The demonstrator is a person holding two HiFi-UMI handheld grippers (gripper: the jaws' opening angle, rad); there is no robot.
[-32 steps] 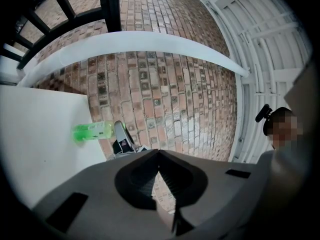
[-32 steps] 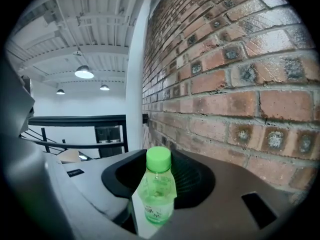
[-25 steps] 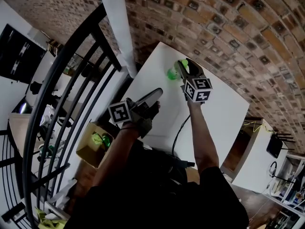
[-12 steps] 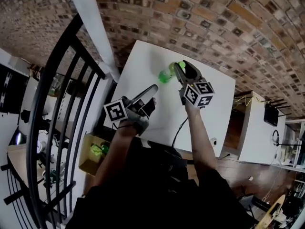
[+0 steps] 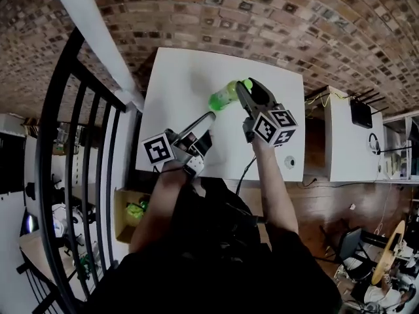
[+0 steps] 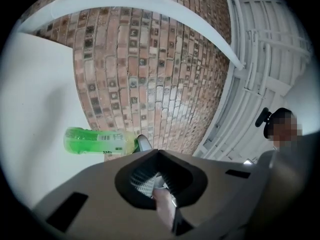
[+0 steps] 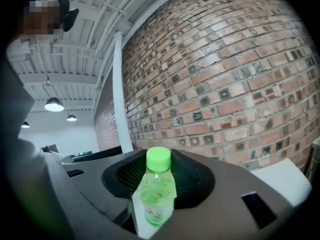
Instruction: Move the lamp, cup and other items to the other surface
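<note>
Since a second ago, the head view has swung round so that the white rectangular tabletop (image 5: pixel 177 77) now lies squarely ahead instead of slanting away. The right claw (image 5: pixel 246 87) has carried its clear plastic bottle of green liquid with a bright green cap (image 5: pixel 224 97) along, and the bottle now shows lengthwise rather than as a short stub.

Behind everything runs the red-brown brick wall (image 5: pixel 262 18), with the tabletop's far edge against it. A black metal railing (image 5: pixel 72 142) curves down the left side. A white cabinet (image 5: pixel 344 136) stands just beside the tabletop on the right. On the floor at lower left sits an open cardboard box (image 5: pixel 127 208) with something green inside.

The right claw reaches out over the middle of the tabletop and is clenched on the bottle. In the right gripper view the bottle stands between the two ribbed pads, cap outermost. Whether the bottle touches the surface I cannot tell.

The left claw (image 5: pixel 208 116) is over the tabletop's near part, well short of the bottle, its jaws drawn together to a slim point with nothing between them.
</note>
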